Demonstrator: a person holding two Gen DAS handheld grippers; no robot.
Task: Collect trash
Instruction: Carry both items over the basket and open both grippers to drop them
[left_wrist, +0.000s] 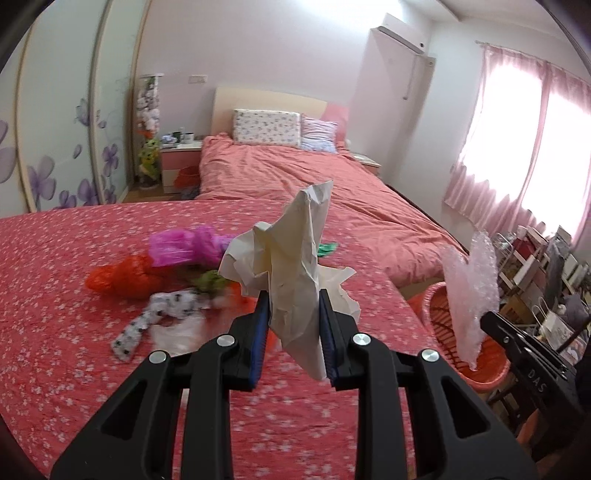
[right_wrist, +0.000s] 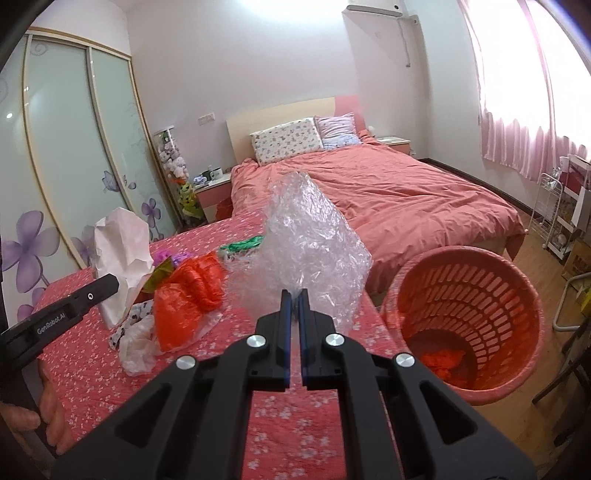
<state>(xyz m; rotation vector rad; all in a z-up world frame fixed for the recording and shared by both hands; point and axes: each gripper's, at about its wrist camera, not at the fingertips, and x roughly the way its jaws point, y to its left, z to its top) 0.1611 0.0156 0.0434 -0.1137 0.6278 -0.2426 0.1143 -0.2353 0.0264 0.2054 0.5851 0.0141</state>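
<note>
The left hand-held gripper (left_wrist: 294, 299) pinches a crumpled cream paper bag (left_wrist: 291, 254) above the red flowered bedspread (left_wrist: 74, 350). The right hand-held gripper (right_wrist: 294, 297) clamps a wad of clear bubble wrap (right_wrist: 306, 243), held near the rim of the red plastic basket (right_wrist: 532, 295) standing just beside the bed. On the bedspread lie an orange bag (right_wrist: 188, 291), a pink bag (left_wrist: 184, 245) and a green scrap (right_wrist: 242, 243).

Daylight poured through the pink curtains (left_wrist: 524, 147) at two o'clock, blown out to white glare. Fisheye bending curved the wardrobe doors (right_wrist: 74, 155) at nine o'clock. The floral bedspread (left_wrist: 55, 332) smeared with motion blur.
</note>
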